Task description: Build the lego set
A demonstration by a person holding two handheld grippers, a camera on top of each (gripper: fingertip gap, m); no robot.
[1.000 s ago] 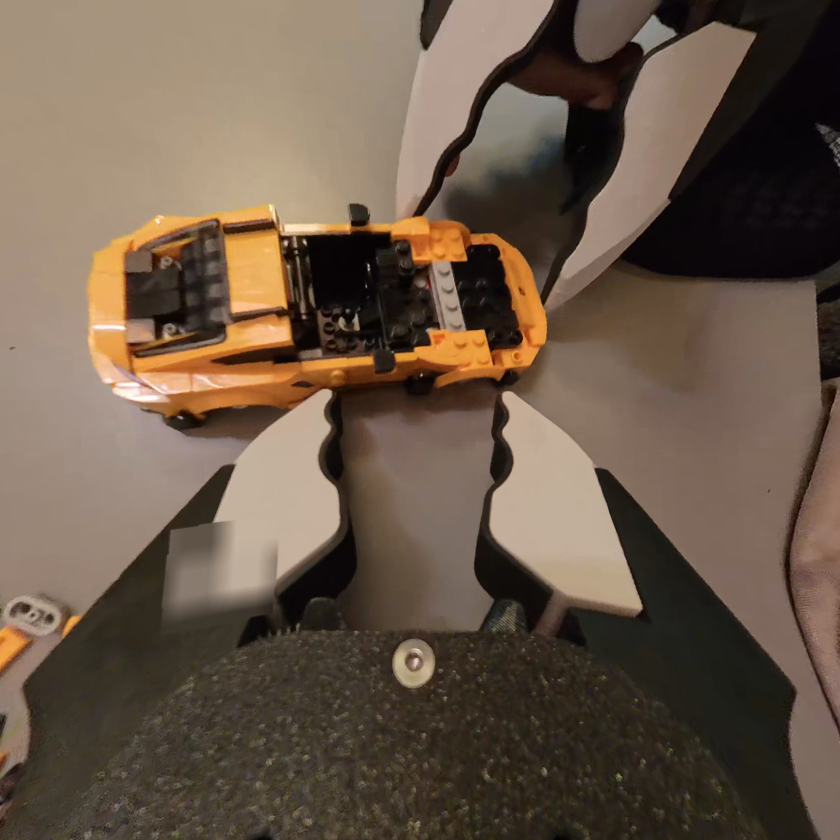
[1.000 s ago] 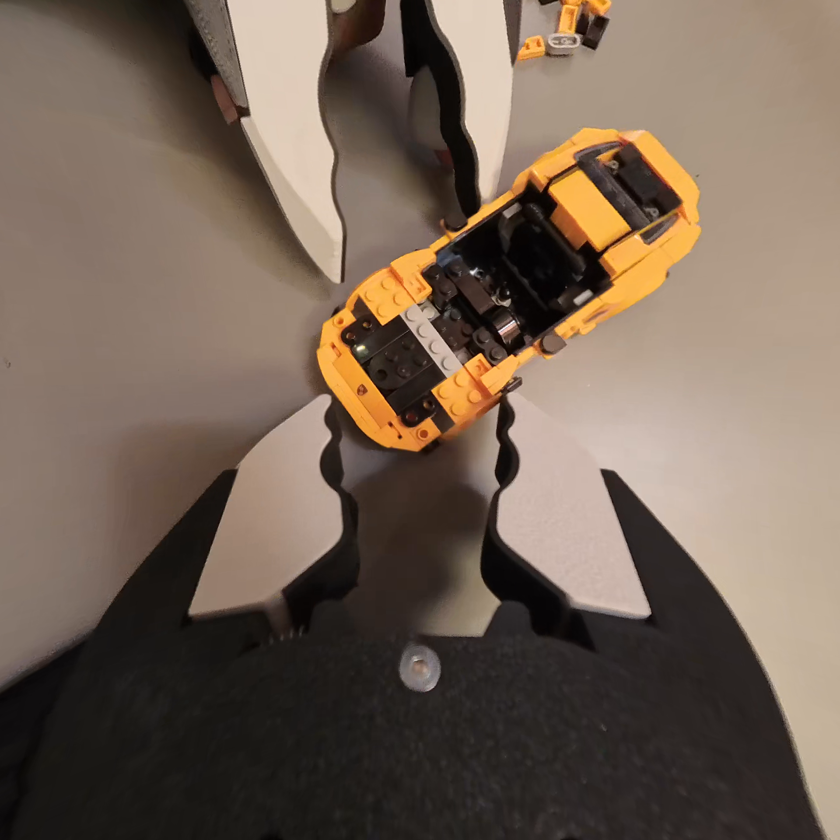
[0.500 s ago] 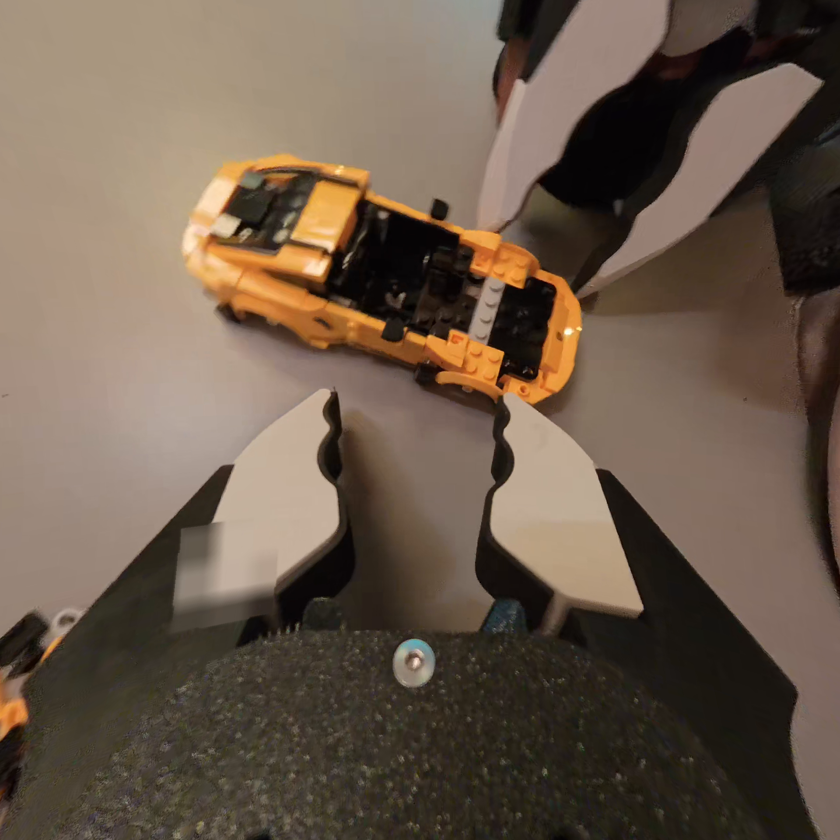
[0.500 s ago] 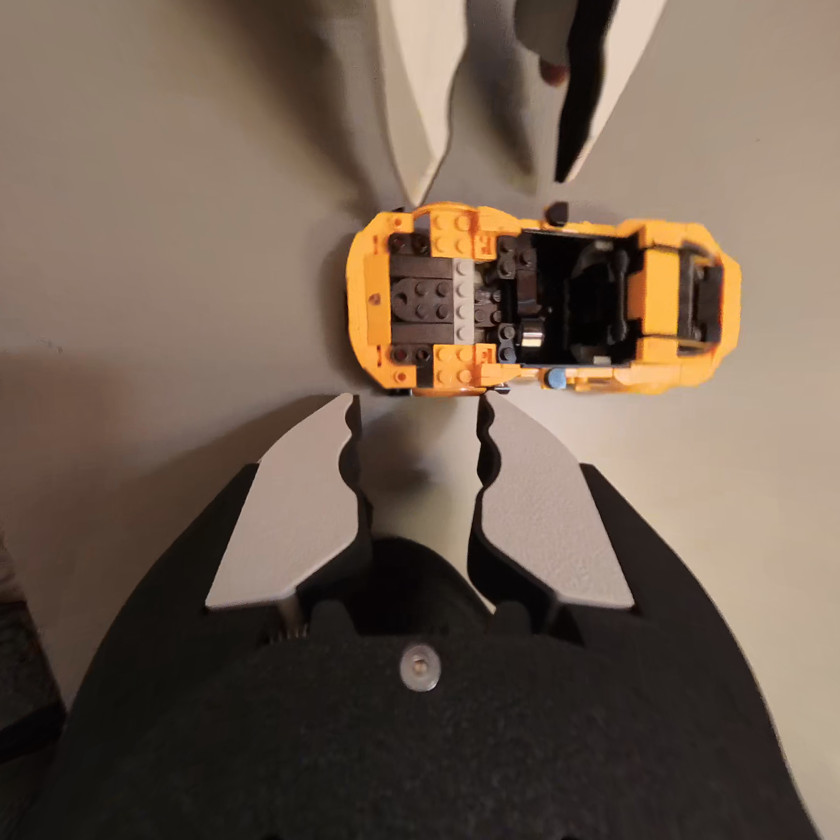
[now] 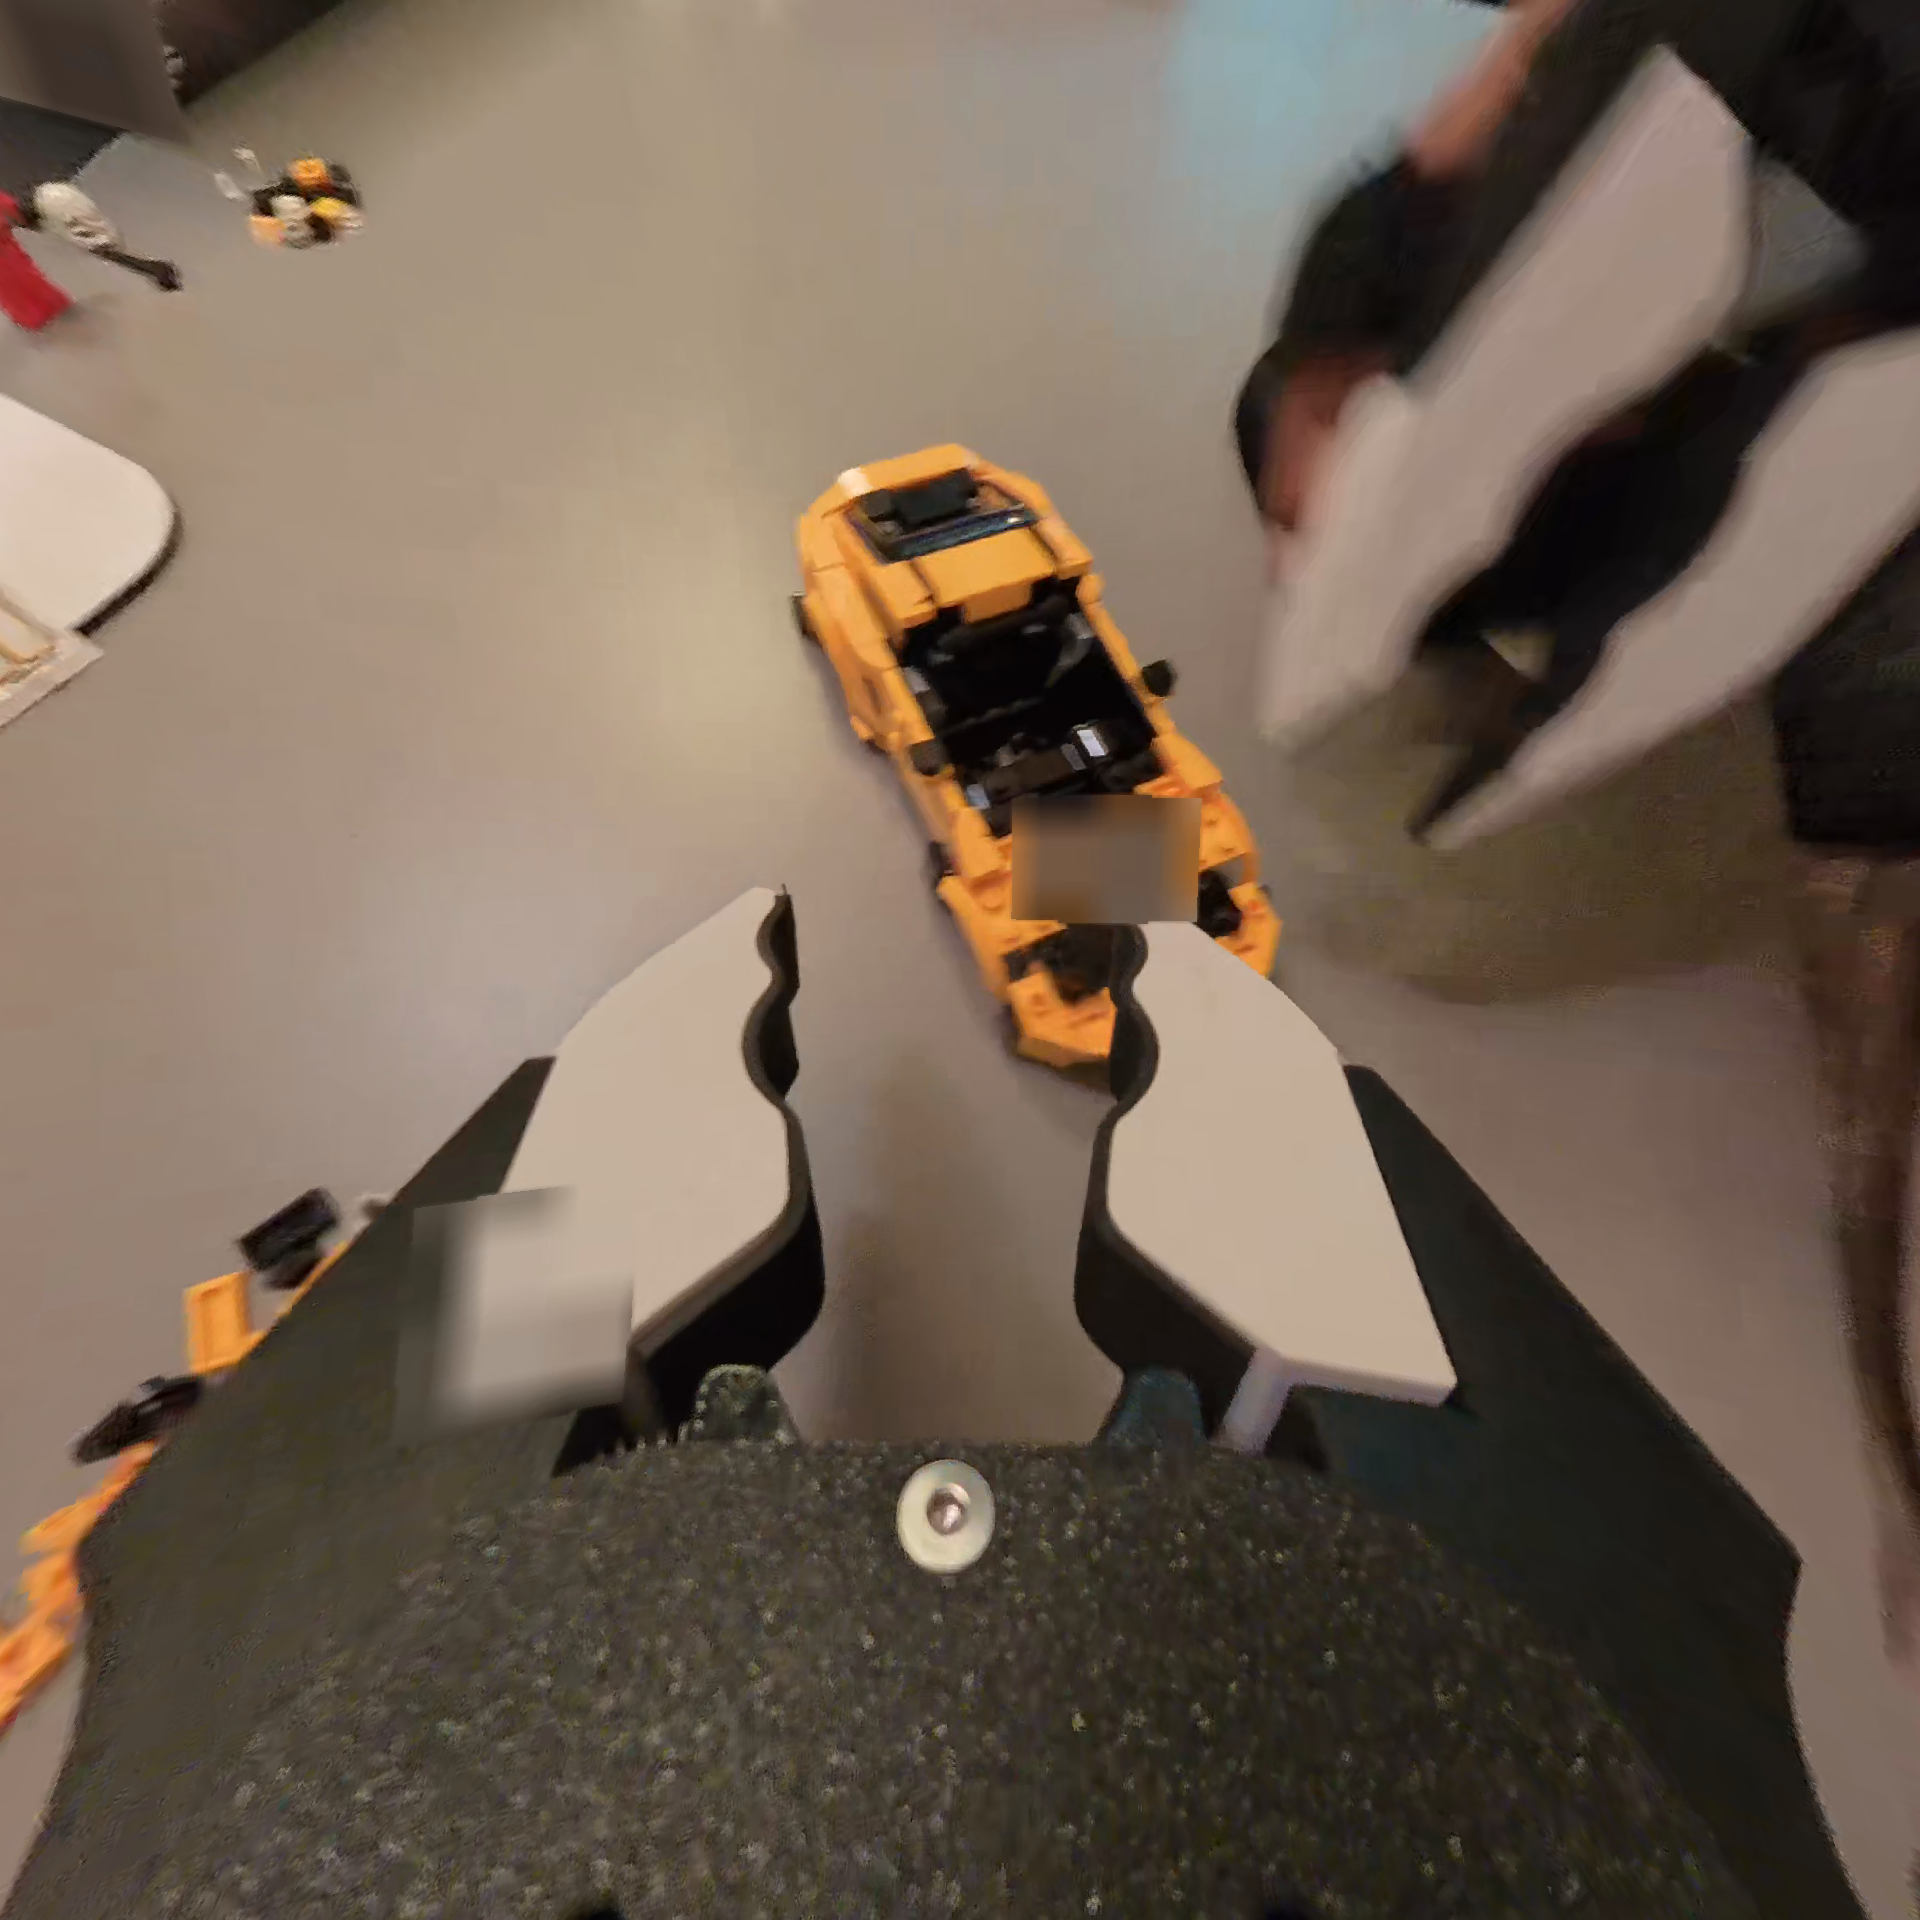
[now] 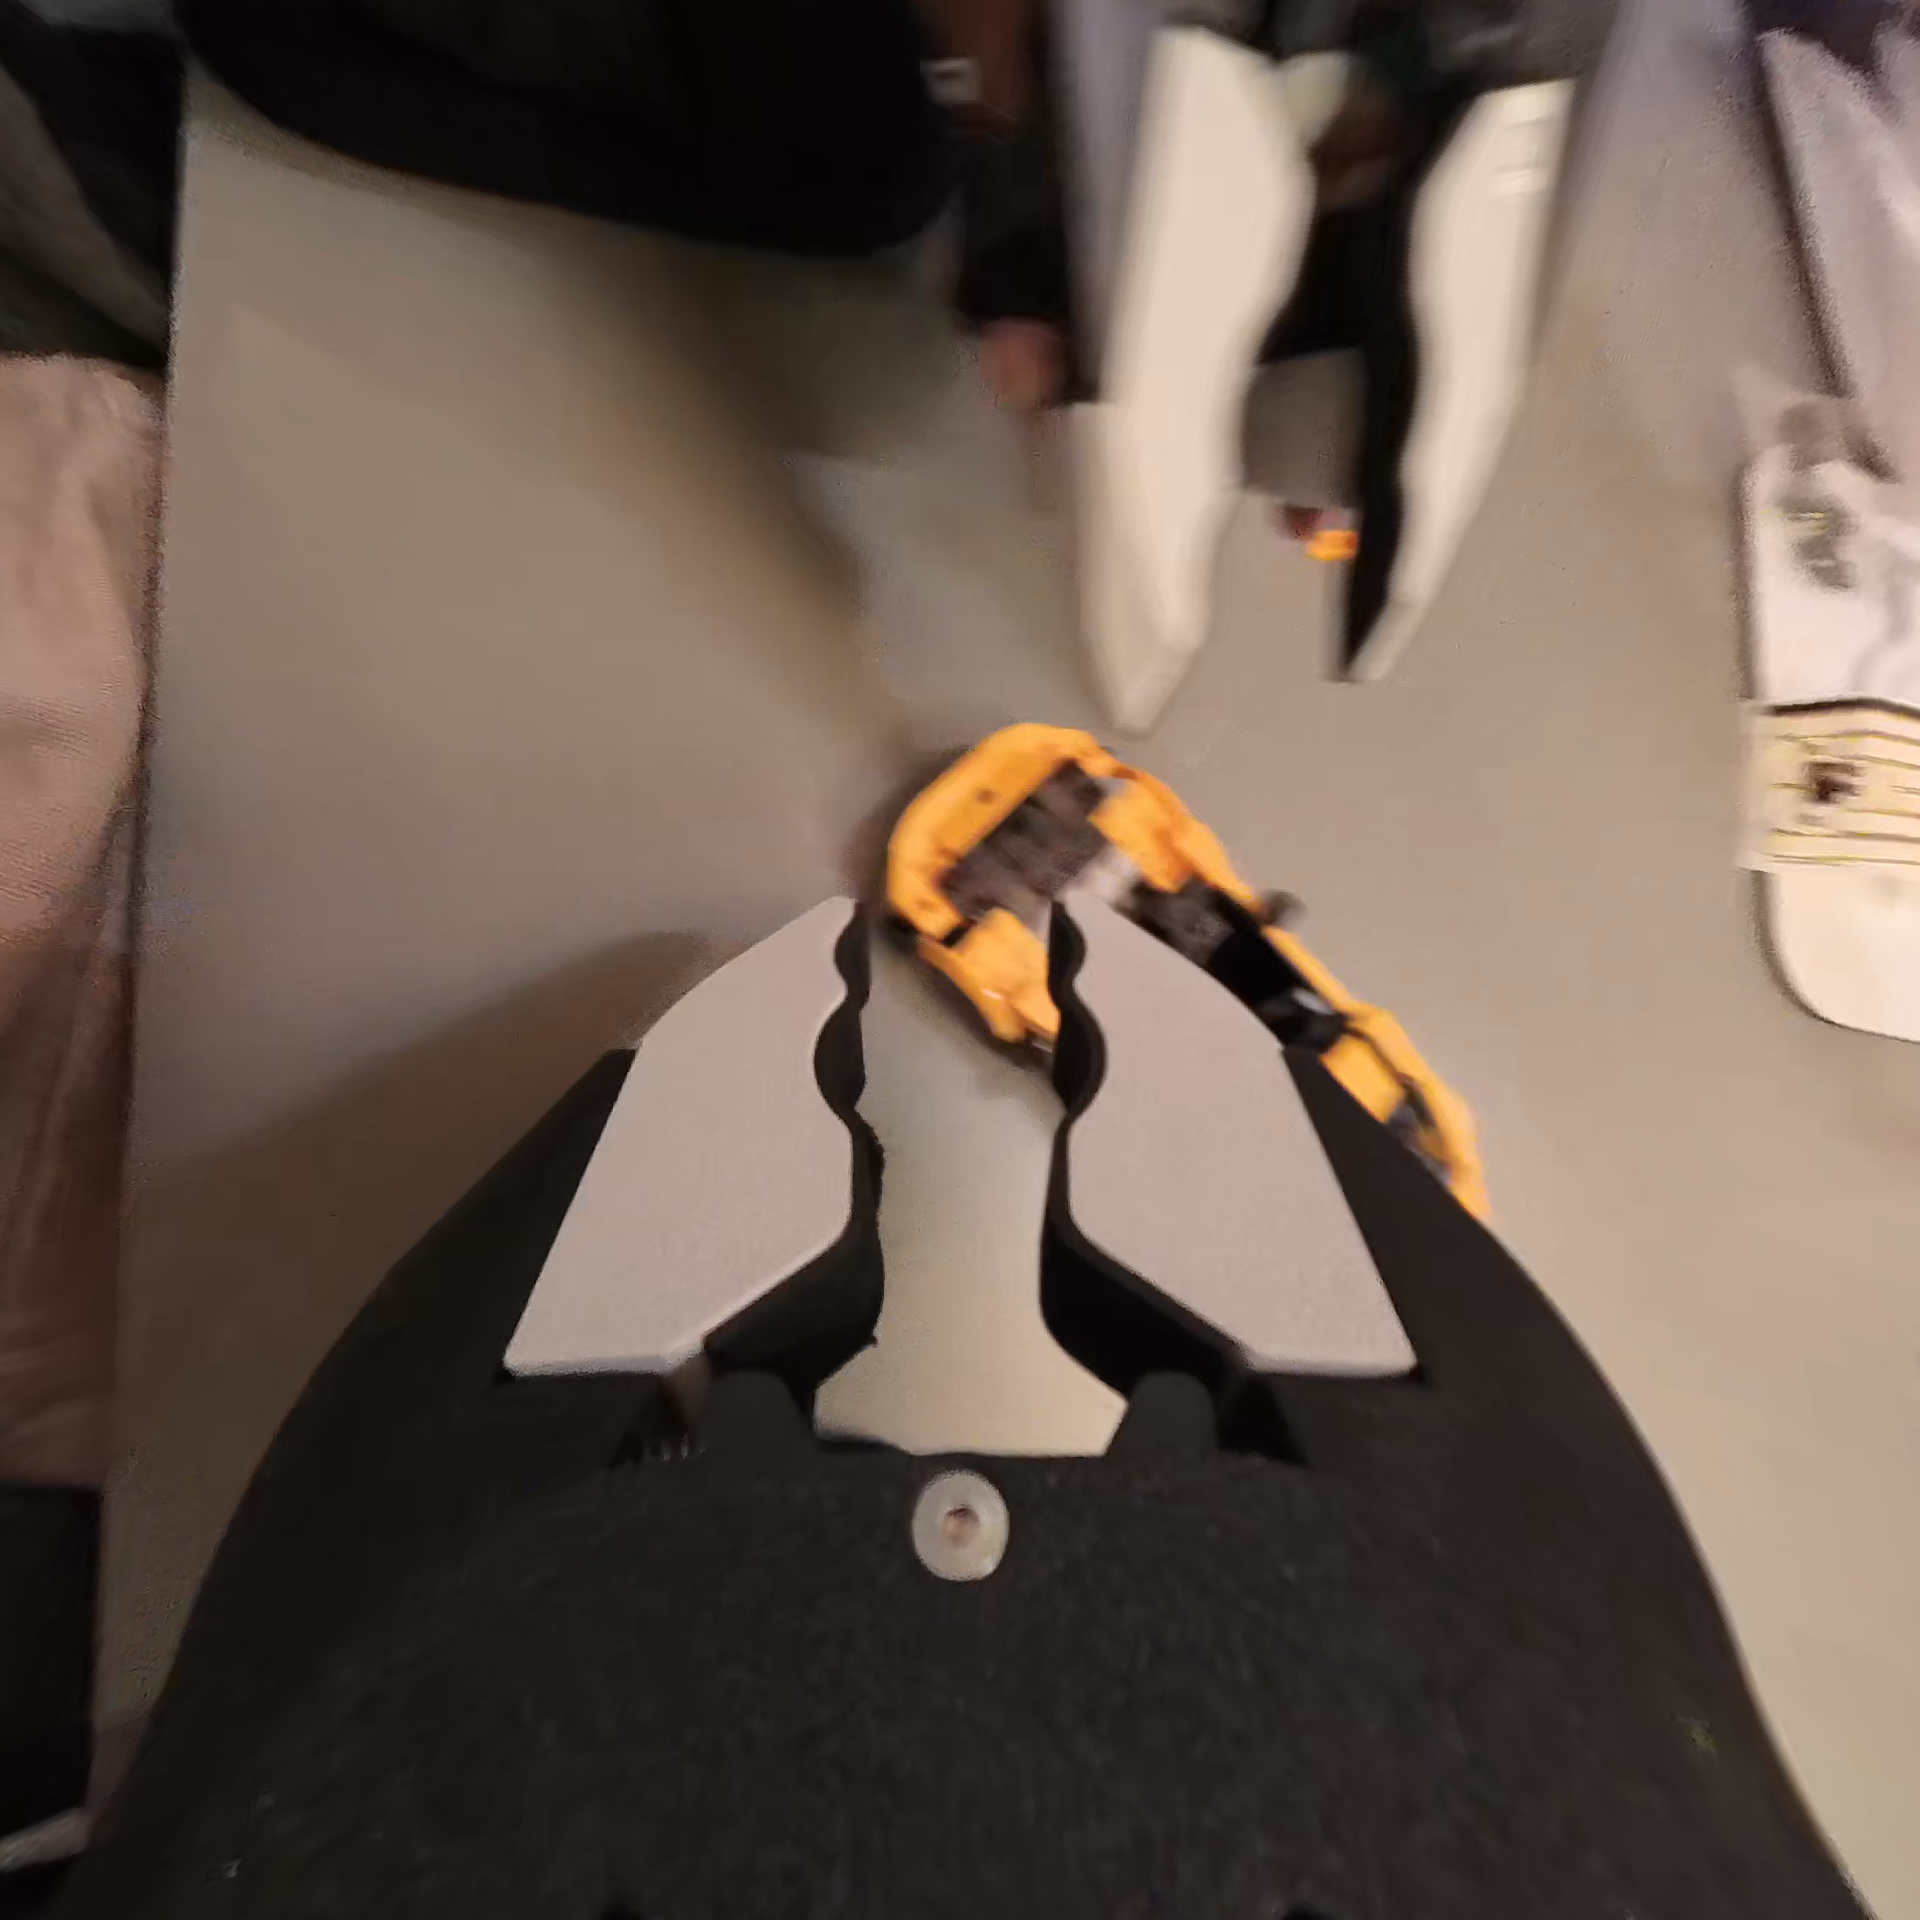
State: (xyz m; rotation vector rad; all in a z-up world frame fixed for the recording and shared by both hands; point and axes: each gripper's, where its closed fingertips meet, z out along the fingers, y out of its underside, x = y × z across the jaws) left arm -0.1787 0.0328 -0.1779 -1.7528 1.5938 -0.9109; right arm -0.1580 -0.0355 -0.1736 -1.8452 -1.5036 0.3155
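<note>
Loose parts (image 5: 213,1314): orange and black bits at the far left edge of the left wrist view, half hidden by the tool body. A second small heap (image 5: 303,203) lies far off, top left.
Booklet (image 5: 42,582): white sheet at the left edge, well apart from the car; in the right wrist view it shows at the right edge (image 6: 1839,748).
Table (image 5: 520,623): plain grey, carries everything.
Left gripper (image 5: 961,920): spread wide, nothing between the fingers. Its right fingertip (image 5: 1169,961) overlaps the car's near end in the picture; touching or just above, cannot tell.
Car (image 5: 997,717): orange body, on the table at mid-frame, lengthwise away from the left camera. Cabin open, black interior showing; roof and hood panels not yet on. Part of the near end is masked.
Right gripper (image 6: 956,914): jaws part-open with a narrow gap, pinching nothing. The car's front corner (image 6: 987,862) sits just past the tips, one fingertip overlapping it. In the left wrist view the tool shows blurred, upper right (image 5: 1507,644), off the car.
Blur: right wrist view is smeared, so fine contact is unreadable.
Step in hand (judged): between placements; both tools empty, car body mostly built, top still open.
Next move (judged): fetch a part from the loose parts, most likely with the left gripper as the nearer one. The other tool should steady the car by its sides, because pressing on a free car would push it across the table.
</note>
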